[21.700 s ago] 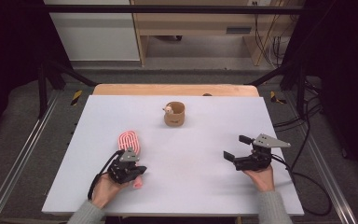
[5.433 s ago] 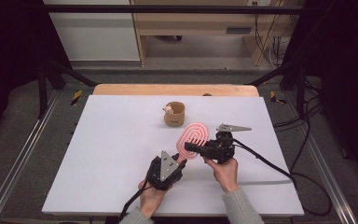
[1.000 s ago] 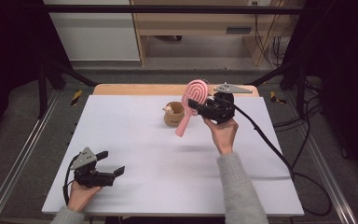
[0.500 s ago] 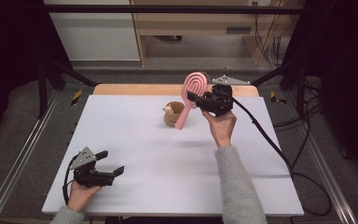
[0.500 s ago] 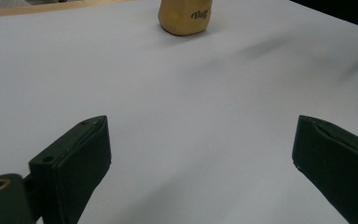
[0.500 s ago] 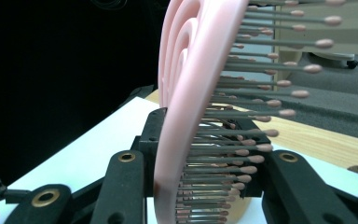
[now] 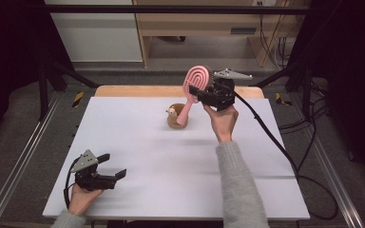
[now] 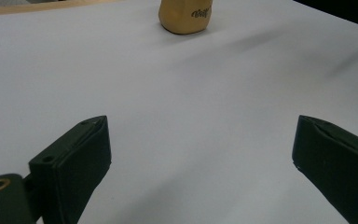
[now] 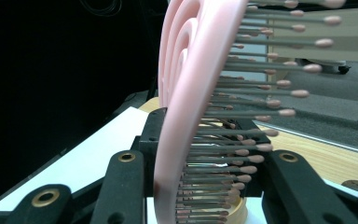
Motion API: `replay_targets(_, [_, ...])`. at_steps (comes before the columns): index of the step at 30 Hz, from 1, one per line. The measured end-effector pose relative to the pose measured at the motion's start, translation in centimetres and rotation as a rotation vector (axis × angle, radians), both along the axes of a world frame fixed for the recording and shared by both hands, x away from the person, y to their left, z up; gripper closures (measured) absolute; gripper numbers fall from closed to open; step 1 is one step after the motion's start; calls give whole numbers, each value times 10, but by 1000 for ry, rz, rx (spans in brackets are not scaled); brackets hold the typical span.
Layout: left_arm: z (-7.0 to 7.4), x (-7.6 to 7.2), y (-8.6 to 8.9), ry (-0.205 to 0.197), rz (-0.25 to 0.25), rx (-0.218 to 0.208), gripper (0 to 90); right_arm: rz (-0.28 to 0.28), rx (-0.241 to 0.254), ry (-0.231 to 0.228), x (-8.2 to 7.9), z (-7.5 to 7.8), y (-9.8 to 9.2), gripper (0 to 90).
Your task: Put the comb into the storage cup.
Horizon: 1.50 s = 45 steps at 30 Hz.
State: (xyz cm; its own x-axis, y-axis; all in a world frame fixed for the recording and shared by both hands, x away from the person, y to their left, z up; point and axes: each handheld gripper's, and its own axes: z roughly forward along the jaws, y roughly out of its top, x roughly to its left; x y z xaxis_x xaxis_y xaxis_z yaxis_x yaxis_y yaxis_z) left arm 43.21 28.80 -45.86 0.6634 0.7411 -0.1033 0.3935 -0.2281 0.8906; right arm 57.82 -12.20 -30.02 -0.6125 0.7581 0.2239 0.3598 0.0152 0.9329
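A pink hairbrush (image 7: 197, 80) with a looped head and bristles hangs tilted over the far middle of the table, and my right gripper (image 7: 200, 96) is shut on it just below the head. Its handle points down to a small tan cup (image 7: 173, 121); whether the tip is inside the cup I cannot tell. The right gripper view looks up the hairbrush (image 9: 191, 93) between the jaws of the right gripper (image 9: 200, 186), with the cup's rim (image 9: 239, 210) below. My left gripper (image 7: 114, 165) rests open near the front left corner. The left gripper view has the left gripper (image 8: 200, 154) holding nothing and the cup (image 8: 186, 16) far ahead.
The white table top (image 7: 171, 166) has a wooden strip (image 7: 138, 90) along its far edge. Black frame posts stand at both far sides, and a cable (image 7: 266, 133) trails from the right gripper off the table's right side.
My right gripper has lifted the hairbrush a little higher and swung it more upright above the cup. The left gripper has stayed where it was.
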Motion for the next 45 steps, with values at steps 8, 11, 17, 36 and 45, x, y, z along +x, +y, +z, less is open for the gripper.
replay_targets(8, [0,0,0,1,0,1,46,-27,6,-2,8,3,1,629])
replay_targets(11, [0,0,0,1,0,0,46,-41,11,-4,11,4,1,628])
replay_targets(17, [0,0,0,3,0,4,46,-61,15,-3,17,4,2,628])
replay_targets(36, [-1,1,0,10,1,6,46,-146,34,-14,31,3,2,628])
replay_targets(45, [-1,1,0,13,-3,10,46,-170,38,-15,35,1,3,628])
